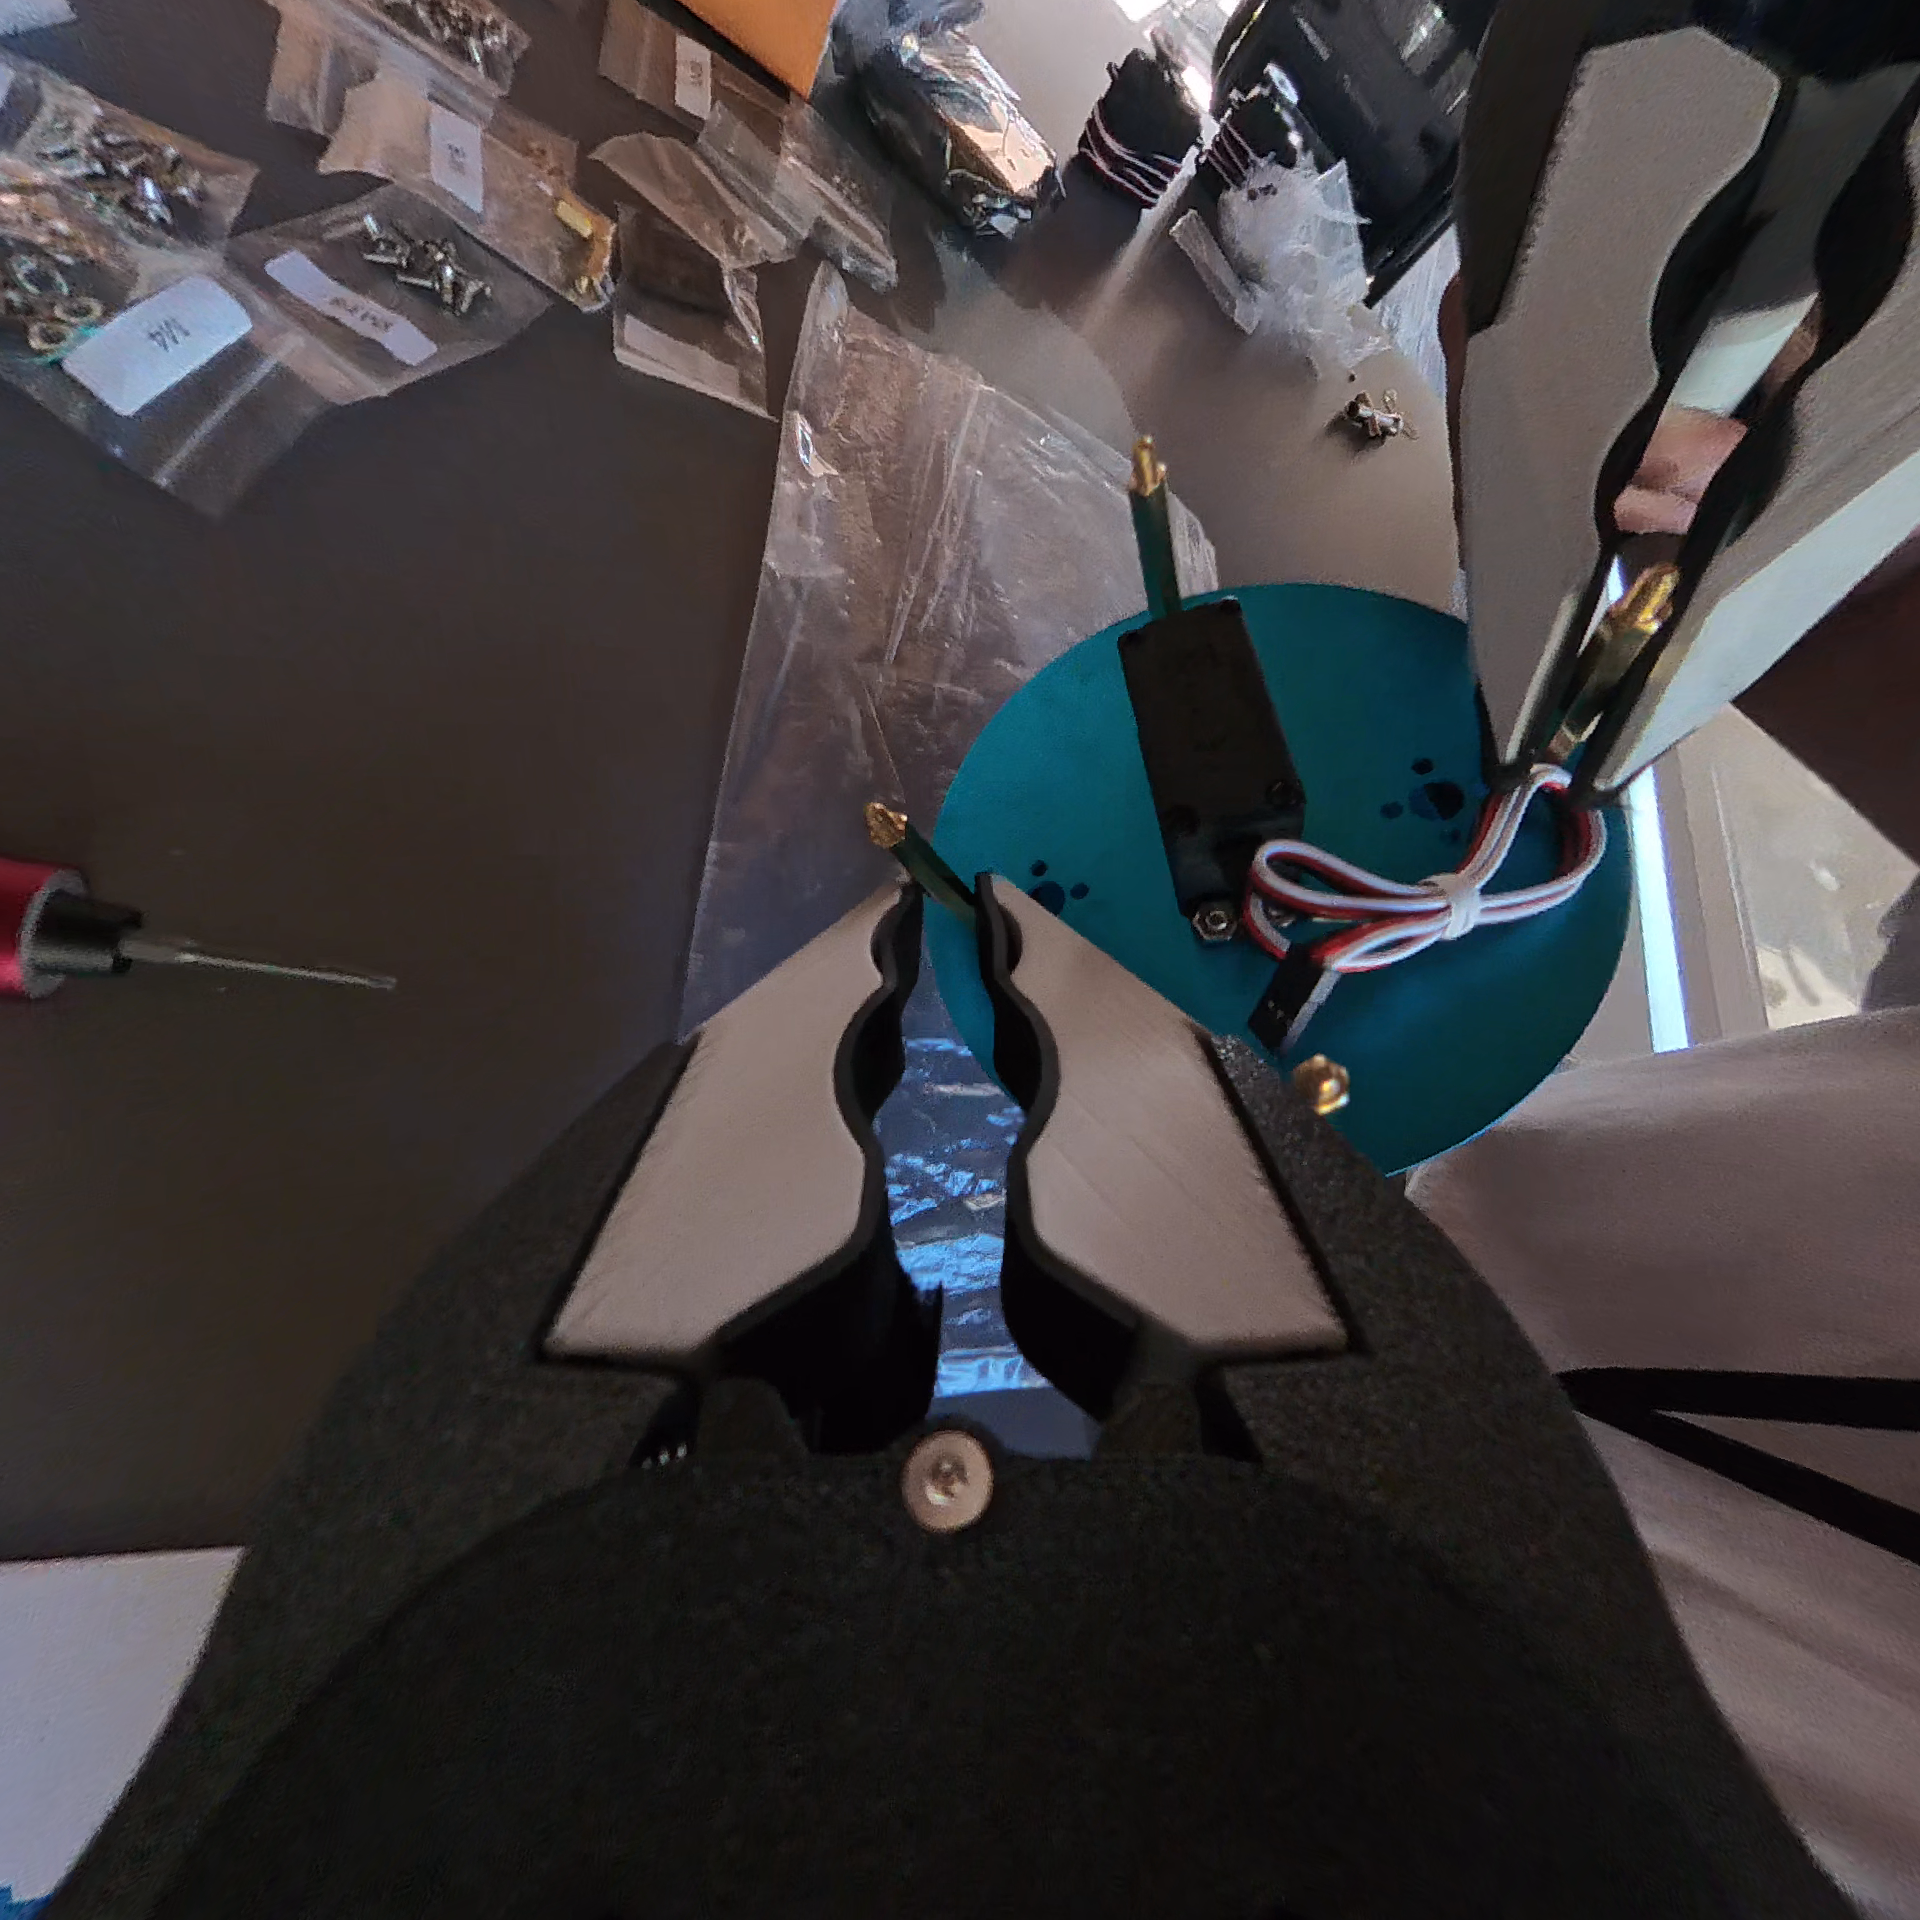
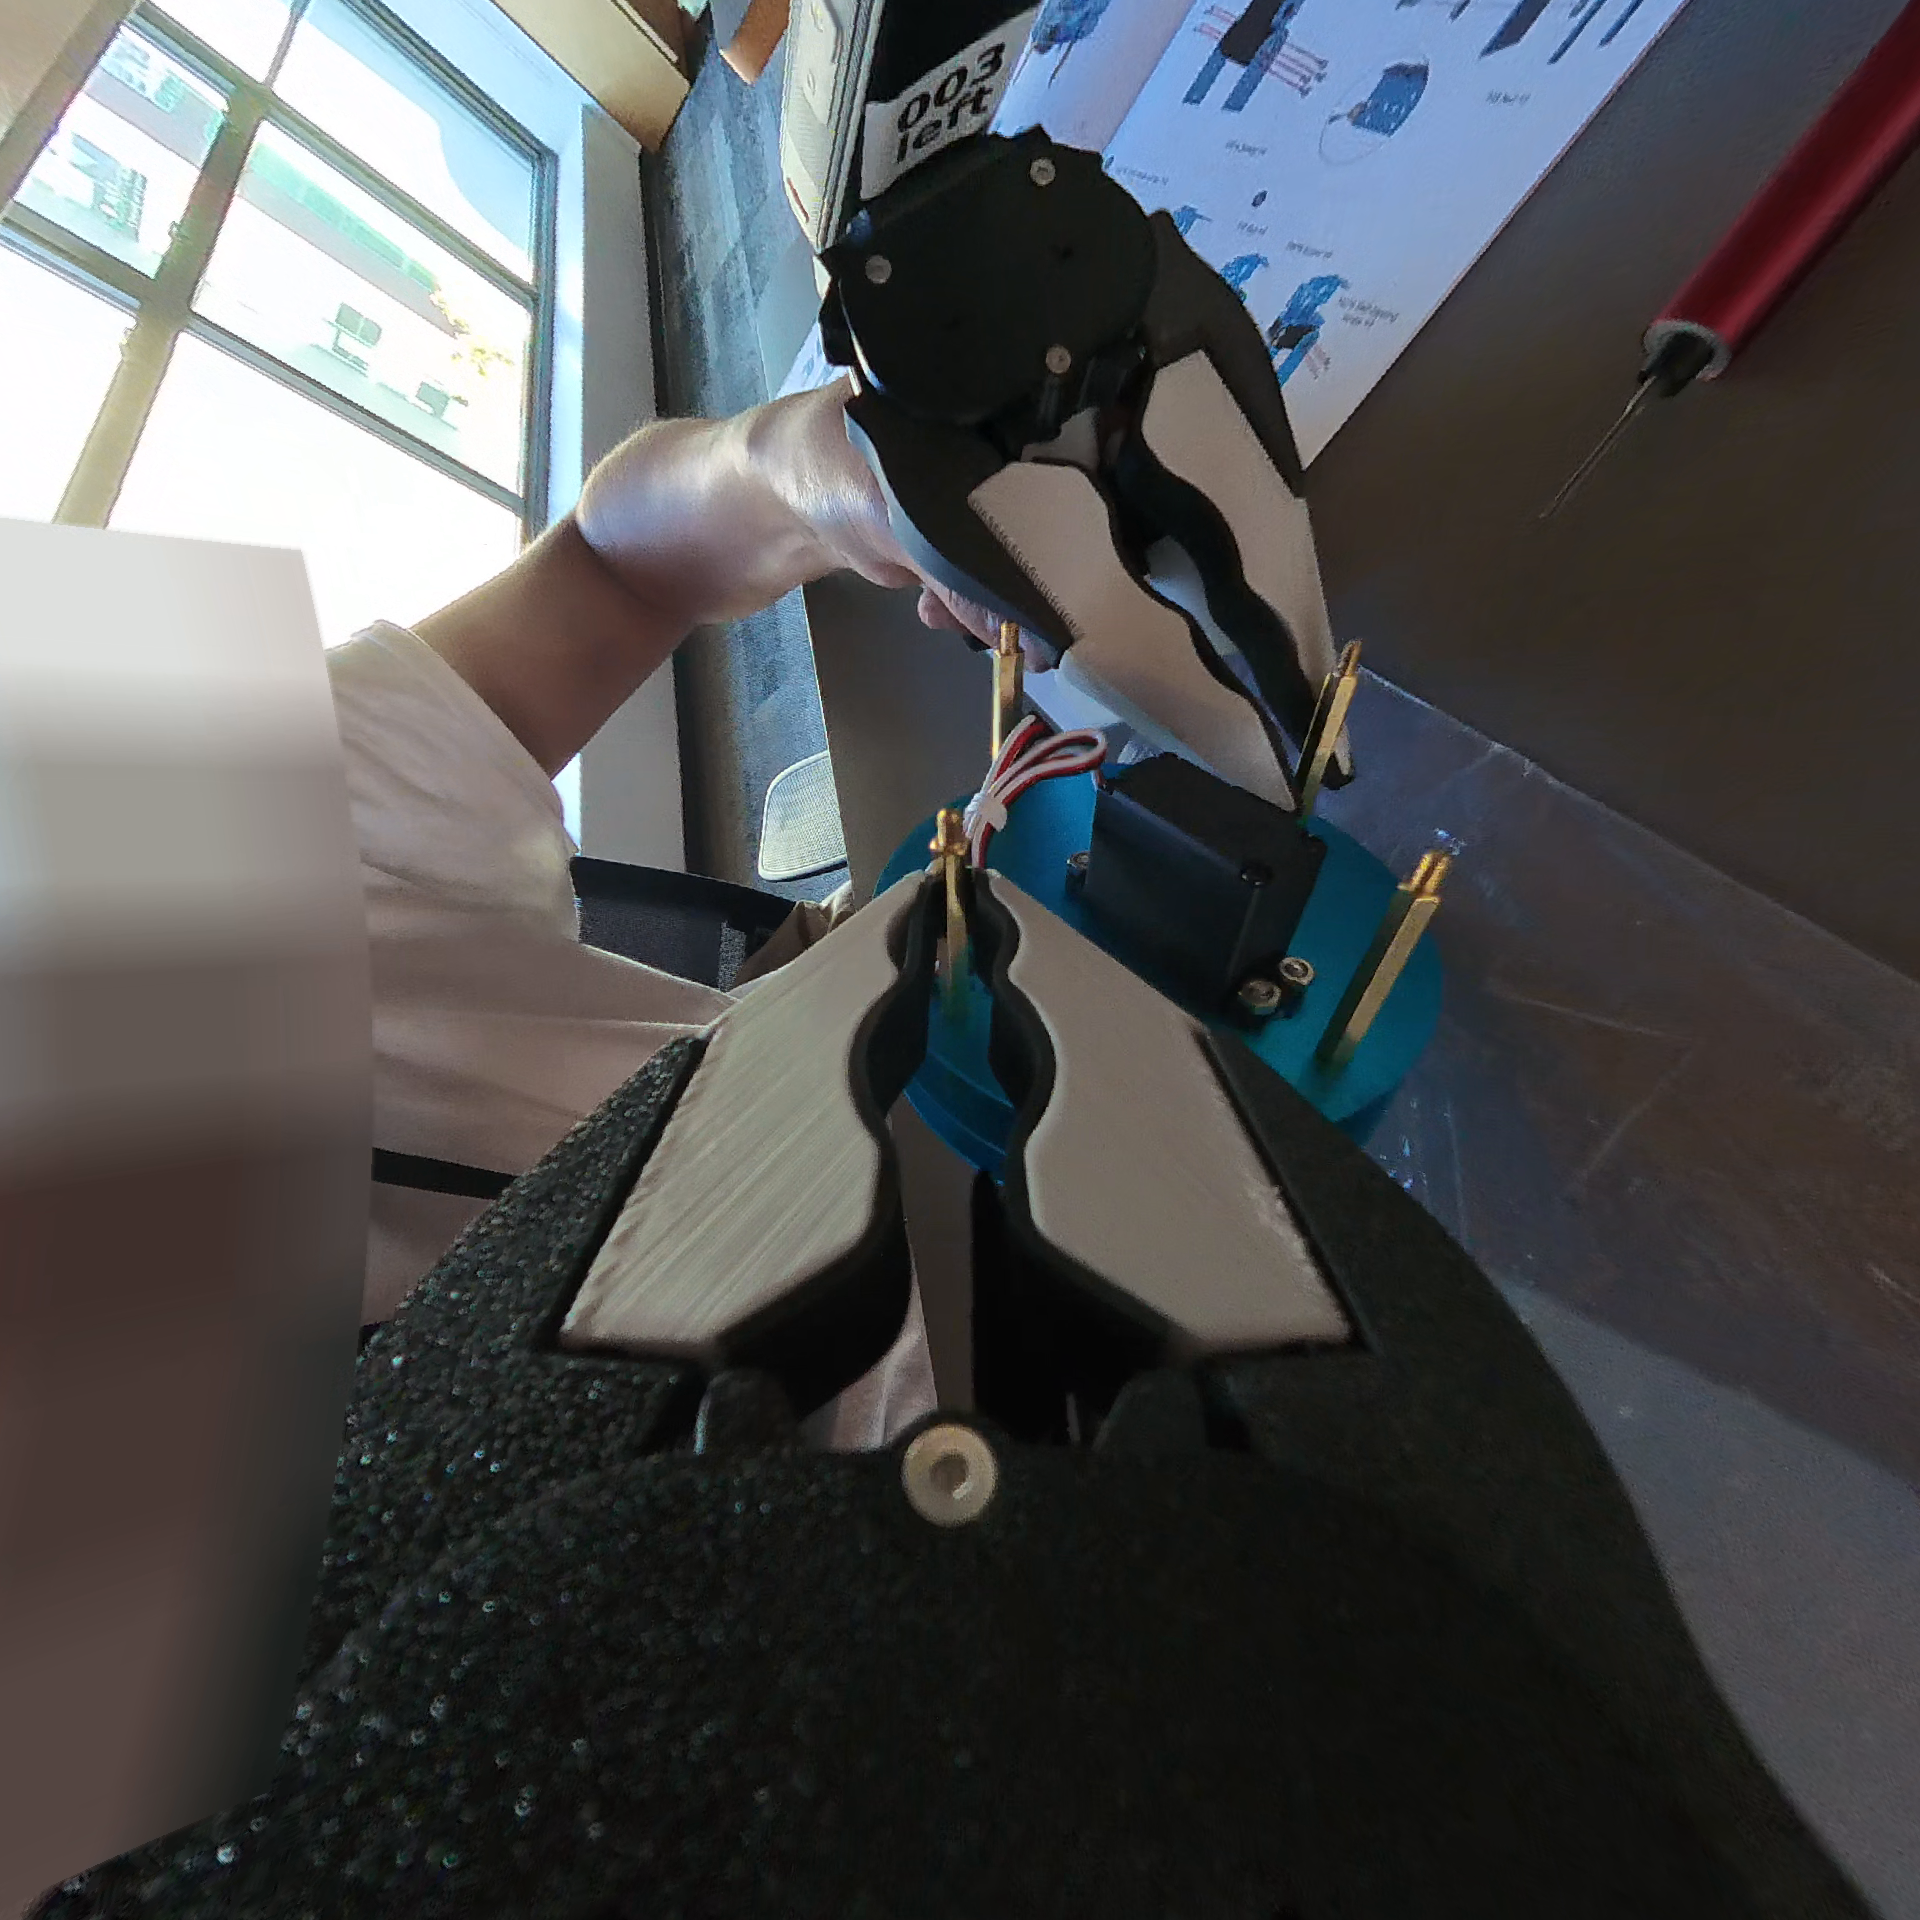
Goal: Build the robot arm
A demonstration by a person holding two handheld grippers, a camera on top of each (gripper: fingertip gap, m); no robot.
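A round blue plate lies on a clear plastic sheet, with a black servo bolted on it and a tied red-white-black cable. Several brass standoffs stand upright on the plate. My left gripper is shut on the brass standoff at the plate's near-left edge. My right gripper is shut on another brass standoff on the opposite edge, beside the cable. Each gripper shows in the other's view: the right gripper and the left gripper. Two more standoffs stand free.
A red-handled screwdriver lies left of the plate on the dark table. Several clear bags of screws and nuts lie at the far left. A printed instruction sheet lies beyond the left gripper. A person's hand holds the left gripper. A window is behind. One gripper's finger ends stand about 9 cm off the other's. The red-handled screwdriver is closer to my left gripper, around 12 cm from its tips; the right tips are 20 cm off. My right wrist view looks at it from another angle.
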